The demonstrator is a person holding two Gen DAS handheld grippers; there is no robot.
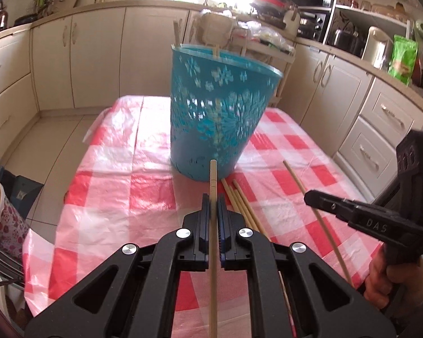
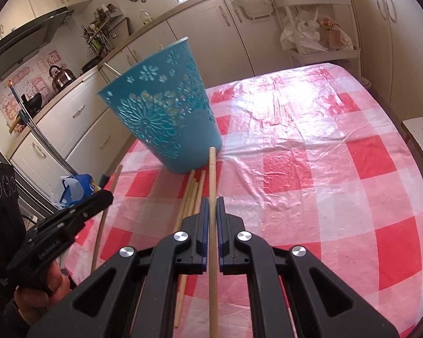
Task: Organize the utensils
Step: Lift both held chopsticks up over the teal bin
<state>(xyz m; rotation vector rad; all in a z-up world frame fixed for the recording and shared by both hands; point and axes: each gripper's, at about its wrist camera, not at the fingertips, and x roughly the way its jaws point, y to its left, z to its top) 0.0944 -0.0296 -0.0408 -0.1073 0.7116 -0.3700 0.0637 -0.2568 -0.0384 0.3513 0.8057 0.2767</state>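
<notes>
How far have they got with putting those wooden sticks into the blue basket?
Partly done. A few sticks already poke above the rim of the blue basket. In hand: the left gripper and right gripper are each shut on one chopstick. Left: a small bunch of loose chopsticks lying on the checked tablecloth.

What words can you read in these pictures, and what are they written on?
"DAS": on the right hand-held gripper, seen from the left camera.
"GenRobot.AI": on the left hand-held gripper, seen from the right camera.
Too blurred to read: the print on the green bag, the pink wall stickers, the shopping bag.
</notes>
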